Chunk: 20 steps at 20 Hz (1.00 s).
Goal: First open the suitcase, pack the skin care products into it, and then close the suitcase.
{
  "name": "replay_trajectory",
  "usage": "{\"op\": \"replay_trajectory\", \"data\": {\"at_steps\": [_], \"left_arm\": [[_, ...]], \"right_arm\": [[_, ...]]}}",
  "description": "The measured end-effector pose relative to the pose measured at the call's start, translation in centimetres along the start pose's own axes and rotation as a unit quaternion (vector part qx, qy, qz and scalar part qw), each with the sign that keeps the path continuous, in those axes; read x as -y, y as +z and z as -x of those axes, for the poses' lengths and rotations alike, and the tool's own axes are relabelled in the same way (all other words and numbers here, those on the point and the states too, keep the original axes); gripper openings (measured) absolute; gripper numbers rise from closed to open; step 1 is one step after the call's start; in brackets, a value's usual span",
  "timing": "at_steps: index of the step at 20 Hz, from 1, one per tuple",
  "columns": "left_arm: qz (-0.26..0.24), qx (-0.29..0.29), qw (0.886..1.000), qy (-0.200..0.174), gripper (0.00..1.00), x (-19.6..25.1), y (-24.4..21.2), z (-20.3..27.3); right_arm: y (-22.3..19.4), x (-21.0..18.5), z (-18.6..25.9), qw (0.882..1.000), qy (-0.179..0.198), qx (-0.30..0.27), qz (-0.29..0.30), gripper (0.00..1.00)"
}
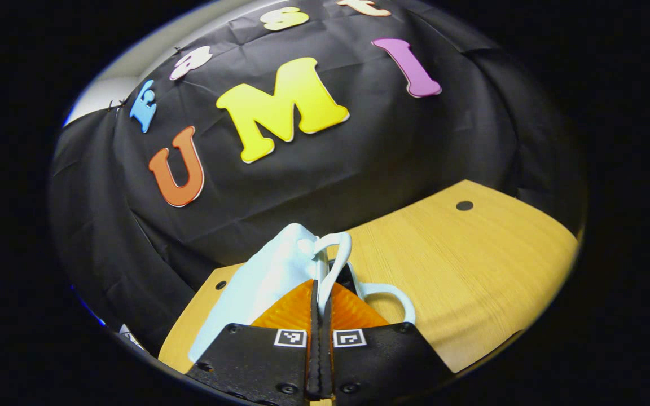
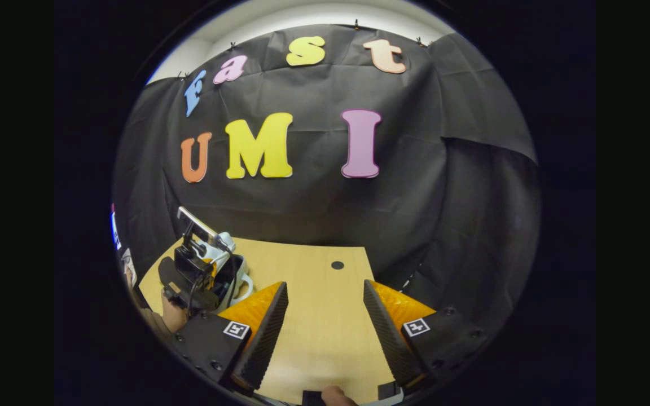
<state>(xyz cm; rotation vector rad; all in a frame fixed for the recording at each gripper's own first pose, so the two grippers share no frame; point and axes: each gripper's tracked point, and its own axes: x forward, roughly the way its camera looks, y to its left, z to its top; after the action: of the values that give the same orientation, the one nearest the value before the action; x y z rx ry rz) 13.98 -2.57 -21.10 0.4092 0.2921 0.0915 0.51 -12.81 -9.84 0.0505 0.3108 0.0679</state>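
In the left gripper view the left gripper (image 1: 319, 293) has its jaws drawn together with no visible gap, and a thin pale strip, the edge of the suitcase lid (image 1: 271, 276) or its looped handle (image 1: 333, 259), runs up from between the fingertips, so both fingers appear to press on it; the lid is light blue-white and rises tilted to the left of the fingers; a second white loop handle (image 1: 390, 296) curves out just to the right of them; a dark opening shows between the two loops, though what lies inside cannot be told; beyond lies the wooden table (image 1: 471, 265) with a small dark round dot (image 1: 464, 205) on it, and the black cloth wall behind.

In the right gripper view the right gripper (image 2: 325, 316) holds its jaws wide apart with nothing between them, above bare wood of the table (image 2: 313, 282); far to the left the left gripper (image 2: 195, 270), held in a hand (image 2: 172, 316), sits at the pale suitcase (image 2: 229, 265) near the table's left edge, well apart from the right gripper.
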Motion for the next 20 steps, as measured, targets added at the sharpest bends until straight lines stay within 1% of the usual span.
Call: {"op": "replay_trajectory", "data": {"at_steps": [3, 8, 9, 10, 11, 12, 13, 14, 15, 16, 17, 18, 19, 20], "left_arm": [[-0.020, -0.018, 1.000, 0.000, 0.04, 2.2, -1.7, -0.5], [-0.074, -0.040, 0.996, -0.001, 0.04, 3.8, -3.7, -1.5], [-0.076, -0.047, 0.996, -0.008, 0.08, 4.4, -4.1, -1.6], [-0.075, -0.049, 0.996, -0.013, 0.14, 4.7, -4.1, -1.8], [-0.066, -0.053, 0.996, -0.030, 0.24, 5.5, -4.2, -1.7], [-0.054, -0.063, 0.995, -0.050, 0.29, 6.3, -4.5, -1.7], [-0.043, -0.070, 0.995, -0.062, 0.41, 6.7, -4.1, -0.9], [-0.030, -0.063, 0.996, -0.058, 0.47, 6.4, -3.5, -0.5], [-0.021, -0.056, 0.997, -0.048, 0.59, 5.7, -2.3, -0.2], [-0.014, -0.046, 0.998, -0.038, 0.67, 4.5, -1.1, 0.4], [-0.004, -0.035, 0.999, -0.038, 0.76, 3.5, 0.1, 0.7], [0.016, -0.020, 0.999, -0.036, 0.82, 1.9, 1.7, 1.7], [0.035, -0.007, 0.999, -0.033, 0.82, 0.5, 3.0, 2.6], [0.053, 0.008, 0.998, -0.027, 0.87, -1.1, 4.3, 3.9]], "right_arm": [[-0.6, 1.4, 0.5, 1.000, -0.012, -0.001, 0.004, 0.80], [-1.1, 2.1, 0.6, 1.000, -0.021, -0.004, 0.002, 0.80], [-1.0, 2.1, 0.4, 1.000, -0.022, -0.005, 0.000, 0.80], [-0.8, 1.9, 0.3, 1.000, -0.022, -0.004, -0.004, 0.80], [-0.5, 1.7, 0.3, 1.000, -0.022, -0.003, -0.007, 0.80], [-0.2, 1.3, 0.3, 1.000, -0.021, -0.001, -0.008, 0.80], [0.2, 0.8, 0.2, 1.000, -0.018, 0.003, -0.008, 0.80], [0.6, 0.3, 0.2, 1.000, -0.018, 0.007, -0.005, 0.80], [1.1, -0.2, 0.1, 1.000, -0.018, 0.012, -0.002, 0.80], [1.5, -0.8, 0.1, 1.000, -0.015, 0.015, -0.001, 0.80], [2.0, -1.8, -0.1, 1.000, -0.013, 0.019, -0.002, 0.80], [2.7, -3.1, -0.2, 1.000, -0.009, 0.025, -0.001, 0.80], [3.3, -4.2, -0.2, 0.999, -0.005, 0.032, 0.000, 0.80], [3.7, -5.0, -0.3, 0.999, -0.006, 0.039, 0.001, 0.80]]}}
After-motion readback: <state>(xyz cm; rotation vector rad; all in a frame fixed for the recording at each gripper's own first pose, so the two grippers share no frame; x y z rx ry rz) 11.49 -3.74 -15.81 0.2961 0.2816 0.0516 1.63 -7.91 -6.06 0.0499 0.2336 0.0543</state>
